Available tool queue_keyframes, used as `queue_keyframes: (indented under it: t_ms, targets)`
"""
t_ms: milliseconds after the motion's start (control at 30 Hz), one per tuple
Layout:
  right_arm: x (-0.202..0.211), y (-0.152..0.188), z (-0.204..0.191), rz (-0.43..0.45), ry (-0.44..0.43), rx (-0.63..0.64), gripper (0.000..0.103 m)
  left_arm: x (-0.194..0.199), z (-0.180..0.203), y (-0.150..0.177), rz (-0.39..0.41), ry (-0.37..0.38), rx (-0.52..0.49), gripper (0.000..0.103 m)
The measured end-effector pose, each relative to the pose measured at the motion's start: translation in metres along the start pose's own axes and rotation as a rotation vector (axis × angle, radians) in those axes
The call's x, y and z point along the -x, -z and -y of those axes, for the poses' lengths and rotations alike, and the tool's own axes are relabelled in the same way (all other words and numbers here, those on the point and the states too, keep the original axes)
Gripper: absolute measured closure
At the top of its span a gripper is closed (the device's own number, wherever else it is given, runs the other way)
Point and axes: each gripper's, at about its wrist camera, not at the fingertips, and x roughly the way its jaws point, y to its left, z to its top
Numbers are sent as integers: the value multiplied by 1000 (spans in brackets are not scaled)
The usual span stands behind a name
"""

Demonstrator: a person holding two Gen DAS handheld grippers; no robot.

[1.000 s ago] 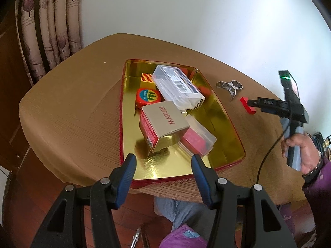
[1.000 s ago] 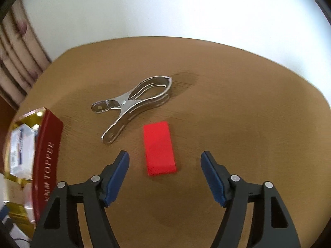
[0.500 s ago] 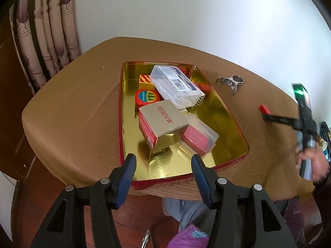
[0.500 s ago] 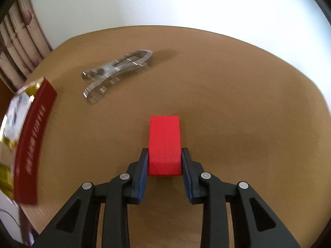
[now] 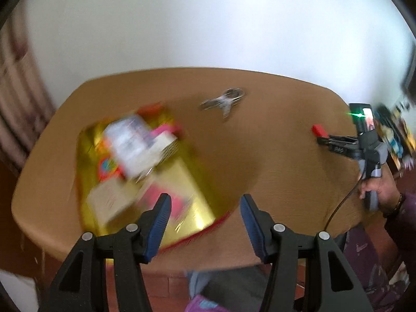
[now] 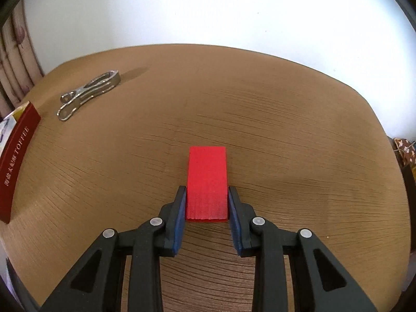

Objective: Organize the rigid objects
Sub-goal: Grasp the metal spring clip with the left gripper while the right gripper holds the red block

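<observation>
Right gripper (image 6: 207, 204) now has its blue pads tight on both long sides of the flat red rectangular block (image 6: 207, 182); a sec ago the jaws stood wide w/ the block lying loose on the brown wood-grain table (image 6: 286, 119) between them; they have just been closing, block in between, and the grip looks settled; near end of the block sits between the pads, far end sticks out fwd; from the left wrist view the block (image 5: 318, 130) appears clear of the tabletop, held out at the gripper's tip (image 5: 322, 137) by a hand (image 5: 382, 192) in a dark sleeve.

Left gripper (image 5: 205, 213) hangs about half open w/ nothing between its pads; its view is badly smeared, and the gold-lined, red-walled toffee tin tray (image 5: 197, 195), which sat centred a sec ago, now lies off to the left.

Shiny metal spring clamp (image 6: 87, 95) lies on the table, well apart from the block, same spot as before; tray wall (image 6: 15, 166) shows at the left edge of the right wrist view.

Meaning for the task: pick-up looks done; next step is prob. carrying the block across to the tray, which already holds several boxes (too blurred to name); clamp is left to collect.
</observation>
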Motion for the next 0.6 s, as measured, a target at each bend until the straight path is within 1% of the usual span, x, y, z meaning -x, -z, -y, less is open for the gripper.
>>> queue_keyframes:
  t_ms: [33, 67, 133, 167, 200, 267, 300, 367, 433, 500, 600]
  targets:
    - [3, 4, 2, 15, -5, -2, 76, -4, 9, -11, -10, 9, -28, 46]
    - [6, 8, 5, 29, -12, -5, 75, -12, 20, -29, -27, 18, -60, 46]
    - [12, 14, 11, 48, -29, -18, 75, -22, 33, -51, -34, 26, -85, 46]
    - [14, 16, 13, 52, -36, -23, 75, -28, 41, -68, -31, 31, -101, 46]
    - [12, 18, 26, 54, -41, -24, 75, -33, 45, -79, -28, 25, -112, 46]
    - [20, 26, 41, 58, -57, -35, 75, -49, 55, -101, -24, 3, -143, 46]
    - [9, 18, 36, 59, -64, -40, 75, -61, 61, -116, -30, 11, -166, 46]
    - [9, 23, 41, 61, -76, -48, 75, -79, 68, -133, -43, 15, -194, 46]
    - [9, 27, 49, 62, -83, -53, 75, -107, 78, -150, -65, -8, -238, 46]
    - [5, 25, 50, 64, -92, -60, 75, -127, 88, -160, -88, -40, -293, 46]
    - [0, 23, 49, 65, -103, -68, 75, -155, 99, -172, -105, -68, -371, 46]
